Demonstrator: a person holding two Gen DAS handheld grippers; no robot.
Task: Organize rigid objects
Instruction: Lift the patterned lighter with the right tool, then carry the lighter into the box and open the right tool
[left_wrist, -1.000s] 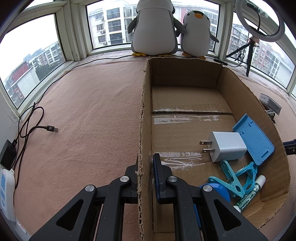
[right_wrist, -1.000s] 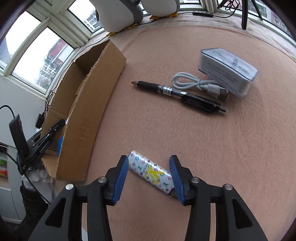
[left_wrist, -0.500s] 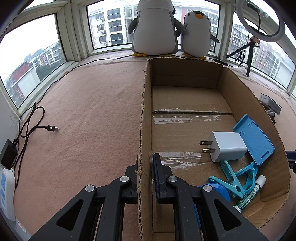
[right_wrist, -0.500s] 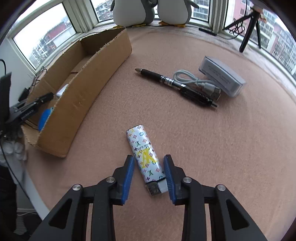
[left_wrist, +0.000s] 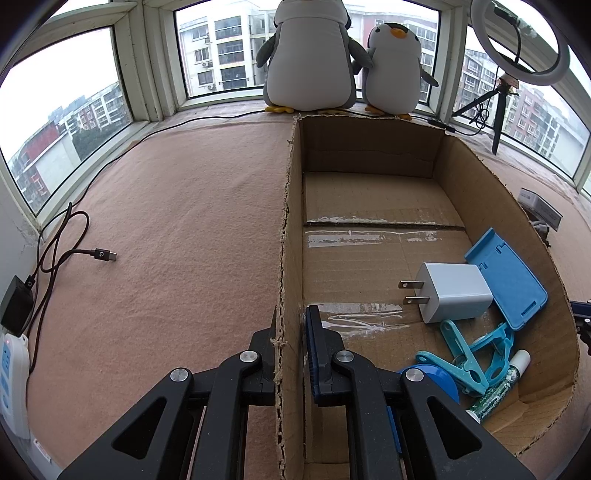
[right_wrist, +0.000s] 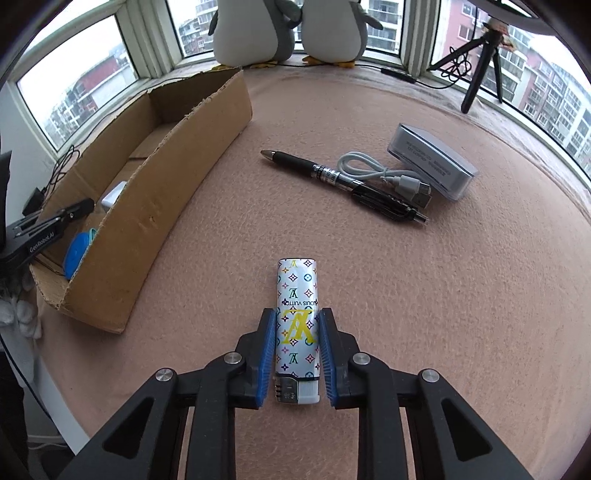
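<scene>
1. Between the closing jaws of the right gripper (right_wrist: 297, 314), found the lighter (right_wrist: 297, 328) lying flat on the pinkish mat (right_wrist: 461, 314), its long axis running straight out along the fingers, metal head toward the wrist, base pointing away.
2. Saw the blue pads (right_wrist: 269, 343) right against both long sides at the lower half of the lighter; judged the grip as just made, with nothing lifted yet.
3. Placed the cardboard box (right_wrist: 177, 184) up and to the left of the lighter, near but apart, its long side wall roughly facing it. Judged the carry as a lift and a swing leftward over that wall, by the right hand, since the other was occupied.
4. Found the left gripper (left_wrist: 293, 314) clamped tight on the box's far side wall (left_wrist: 291, 221), one finger outside, one inside, apparently steadying it.
5. Counted inside the box, all gathered at the near right corner: a white charger (left_wrist: 450, 291), a blue stand (left_wrist: 506, 277), a turquoise clip (left_wrist: 469, 350), a blue round piece (left_wrist: 439, 380) and a small tube (left_wrist: 506, 380). Saw bare cardboard over the far half.
6. Noted outside, beyond the lighter: a black pen (right_wrist: 343, 181), a white cable (right_wrist: 384, 173) and a grey case (right_wrist: 432, 162), touching one another.
</scene>
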